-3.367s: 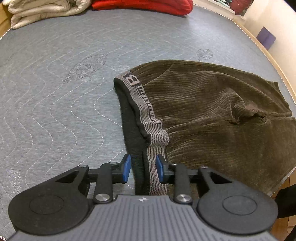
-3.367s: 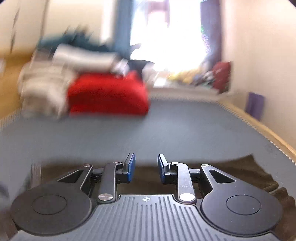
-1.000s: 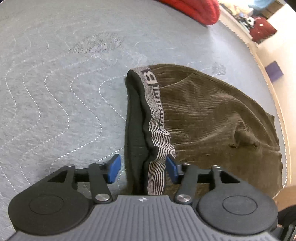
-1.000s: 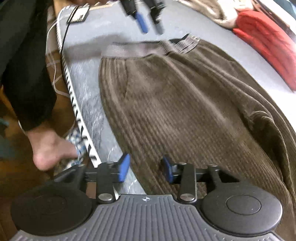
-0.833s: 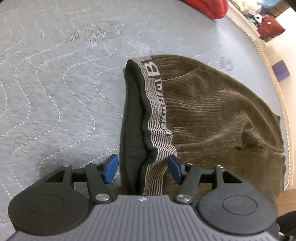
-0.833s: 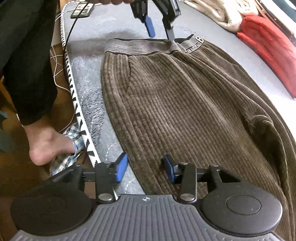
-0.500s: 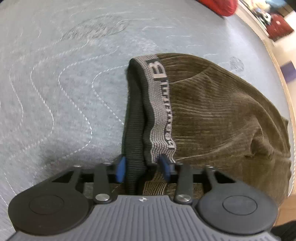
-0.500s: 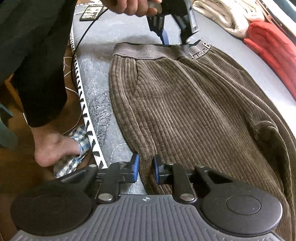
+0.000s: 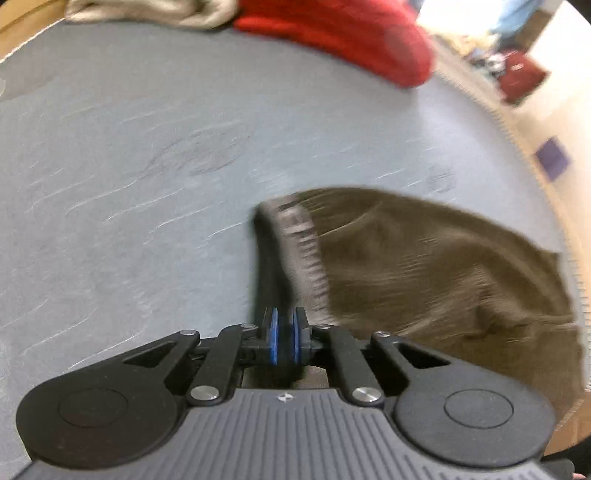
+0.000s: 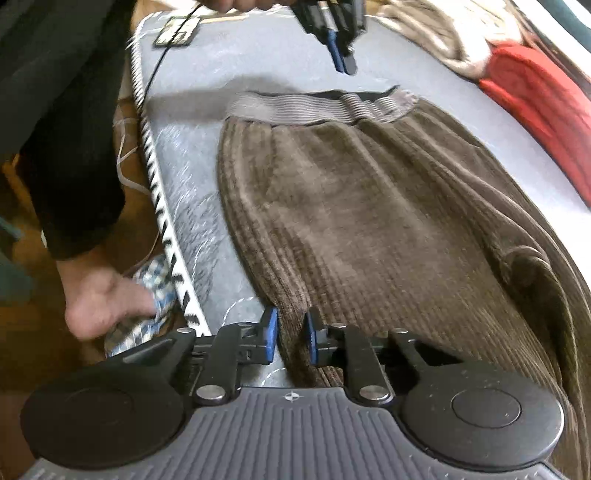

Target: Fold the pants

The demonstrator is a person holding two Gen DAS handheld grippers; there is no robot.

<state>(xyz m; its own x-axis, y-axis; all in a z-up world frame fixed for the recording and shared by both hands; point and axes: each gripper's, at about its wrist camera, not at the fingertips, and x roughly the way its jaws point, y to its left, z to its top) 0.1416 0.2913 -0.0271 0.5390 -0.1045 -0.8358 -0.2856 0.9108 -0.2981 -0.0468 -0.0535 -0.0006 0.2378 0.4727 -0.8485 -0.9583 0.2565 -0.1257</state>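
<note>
Brown corduroy pants [image 10: 388, 221] lie flat on a grey quilted mattress [image 9: 147, 166], along its near-right edge in the left wrist view. Grey striped waistband [image 10: 317, 105] at the far end in the right wrist view; legs run toward the camera.

Left gripper [image 9: 284, 334]: jaws closed together. In the left wrist view the waistband [image 9: 303, 240] reaches right up to the blue pads [image 9: 273, 334], but the right wrist view shows this gripper [image 10: 341, 55] raised above the waistband with nothing between its tips. Frame is motion-blurred.

Right gripper [image 10: 290, 334]: jaws narrow and opening slightly, with the near-left side edge of the pants leg between them; pads look pressed on the fabric fold.

Red folded fabric [image 9: 351, 33] and beige bedding [image 9: 147, 11] sit at the far side of the mattress. A black remote-like device [image 10: 179, 31] lies at the far-left corner. A person's dark trouser leg [image 10: 62, 122] and bare foot [image 10: 103, 299] stand left of the mattress, beside a checked cloth [image 10: 147, 325] on the wooden floor [image 10: 48, 369].
</note>
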